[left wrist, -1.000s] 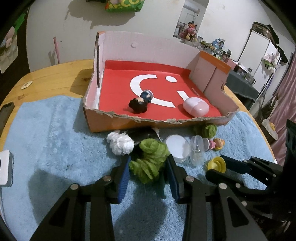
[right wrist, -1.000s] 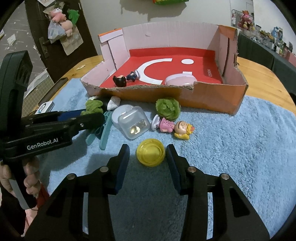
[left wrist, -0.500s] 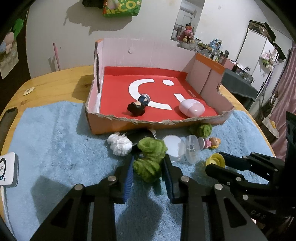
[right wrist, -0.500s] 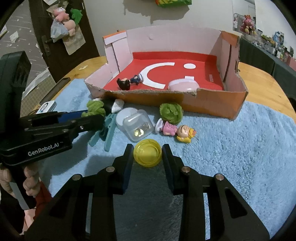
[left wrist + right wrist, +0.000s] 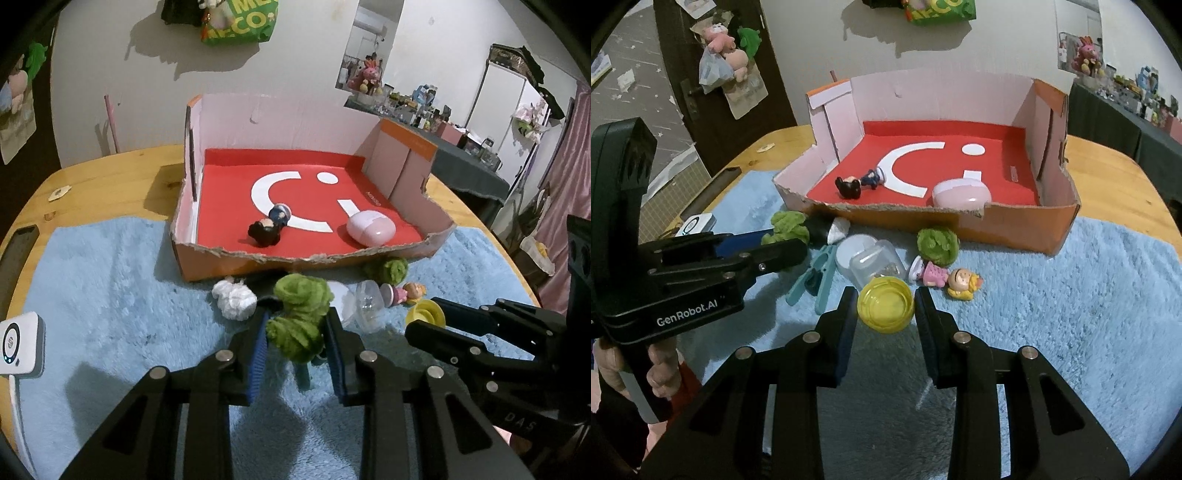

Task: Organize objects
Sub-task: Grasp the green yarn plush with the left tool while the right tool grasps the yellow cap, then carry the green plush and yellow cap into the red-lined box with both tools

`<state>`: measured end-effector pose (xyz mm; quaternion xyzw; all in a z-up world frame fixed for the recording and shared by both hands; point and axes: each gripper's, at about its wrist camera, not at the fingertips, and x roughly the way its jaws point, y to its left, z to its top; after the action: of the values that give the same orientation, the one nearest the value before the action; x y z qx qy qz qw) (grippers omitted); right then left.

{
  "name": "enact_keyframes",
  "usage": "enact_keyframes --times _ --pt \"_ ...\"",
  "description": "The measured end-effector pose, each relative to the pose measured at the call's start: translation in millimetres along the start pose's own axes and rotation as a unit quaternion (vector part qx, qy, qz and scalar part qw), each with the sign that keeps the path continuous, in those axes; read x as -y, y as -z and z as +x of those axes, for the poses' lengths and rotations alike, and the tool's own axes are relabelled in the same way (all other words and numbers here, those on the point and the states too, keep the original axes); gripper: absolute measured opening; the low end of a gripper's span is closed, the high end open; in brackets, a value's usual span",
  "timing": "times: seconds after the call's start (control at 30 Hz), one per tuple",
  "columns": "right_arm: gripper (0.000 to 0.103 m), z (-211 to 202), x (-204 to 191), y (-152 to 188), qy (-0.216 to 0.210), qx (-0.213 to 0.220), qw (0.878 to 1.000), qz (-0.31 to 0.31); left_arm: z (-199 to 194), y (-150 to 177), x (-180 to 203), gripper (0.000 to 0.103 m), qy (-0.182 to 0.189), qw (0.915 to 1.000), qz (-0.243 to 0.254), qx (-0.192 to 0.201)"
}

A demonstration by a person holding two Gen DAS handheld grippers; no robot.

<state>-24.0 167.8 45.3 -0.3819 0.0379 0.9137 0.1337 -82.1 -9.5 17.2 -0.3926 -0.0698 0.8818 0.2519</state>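
Observation:
My left gripper [image 5: 295, 332] is shut on a green fuzzy toy [image 5: 299, 317] and holds it above the blue mat, just in front of the cardboard box [image 5: 258, 264]. My right gripper [image 5: 885, 306] is shut on a yellow round lid [image 5: 885, 304], lifted off the mat. The box has a red floor and holds a dark-haired figurine [image 5: 267, 229] and a pink oval case [image 5: 371, 230]. On the mat before the box lie a green ball [image 5: 938, 240], a blonde doll [image 5: 947, 277], a clear capsule [image 5: 875, 264], a teal clip [image 5: 816, 277] and a white crumpled ball [image 5: 234, 299].
A blue fuzzy mat [image 5: 103, 280] covers the wooden table [image 5: 103, 177]. A white device [image 5: 18, 345] lies at the mat's left edge and a dark phone [image 5: 18, 251] beyond it. The box walls stand high at the back and sides; the front wall is torn low.
Both grippers closed on their objects and rose off the mat: the left with the green toy, the right with the yellow lid. Both moved slightly toward the box.

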Motion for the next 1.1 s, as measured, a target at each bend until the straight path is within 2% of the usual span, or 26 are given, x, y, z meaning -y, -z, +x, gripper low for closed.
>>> enact_keyframes --times 0.6,1.1 --pt "0.030 -17 -1 -30 -0.003 0.039 0.999 -0.011 -7 -21 4 0.031 0.002 0.9998 0.009 0.020" --pt "0.030 -3 13 -58 0.005 0.033 0.999 -0.010 9 -48 2 0.031 -0.004 0.9996 0.017 0.020"
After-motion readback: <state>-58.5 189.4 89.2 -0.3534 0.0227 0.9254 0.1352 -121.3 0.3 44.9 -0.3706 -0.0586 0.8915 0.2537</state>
